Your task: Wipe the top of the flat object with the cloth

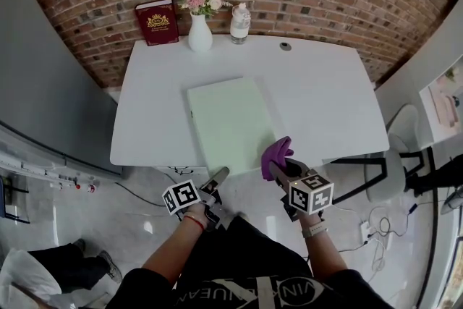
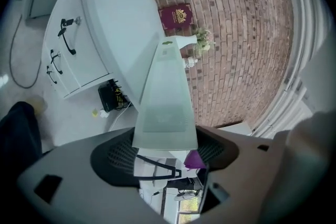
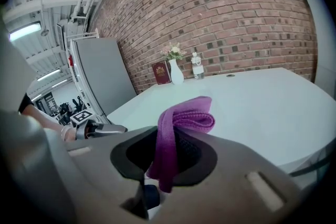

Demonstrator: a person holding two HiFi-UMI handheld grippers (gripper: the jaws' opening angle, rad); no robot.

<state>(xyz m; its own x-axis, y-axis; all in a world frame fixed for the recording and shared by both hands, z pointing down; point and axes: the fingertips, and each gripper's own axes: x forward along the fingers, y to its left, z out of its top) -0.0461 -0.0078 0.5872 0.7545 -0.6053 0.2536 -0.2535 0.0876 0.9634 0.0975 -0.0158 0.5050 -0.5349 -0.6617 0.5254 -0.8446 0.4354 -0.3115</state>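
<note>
Two grippers hover at the near edge of the white table (image 1: 325, 98). The right gripper (image 1: 286, 171) has its fingers closed on a purple cloth (image 1: 277, 154), which loops up above them just beside the near right corner of the pale green flat object (image 1: 231, 123). That object lies flat by the table's front edge. The left gripper (image 1: 217, 177), fingers spread wide and gripping nothing, sits low at the object's near left corner; whether it touches cannot be told.
</note>
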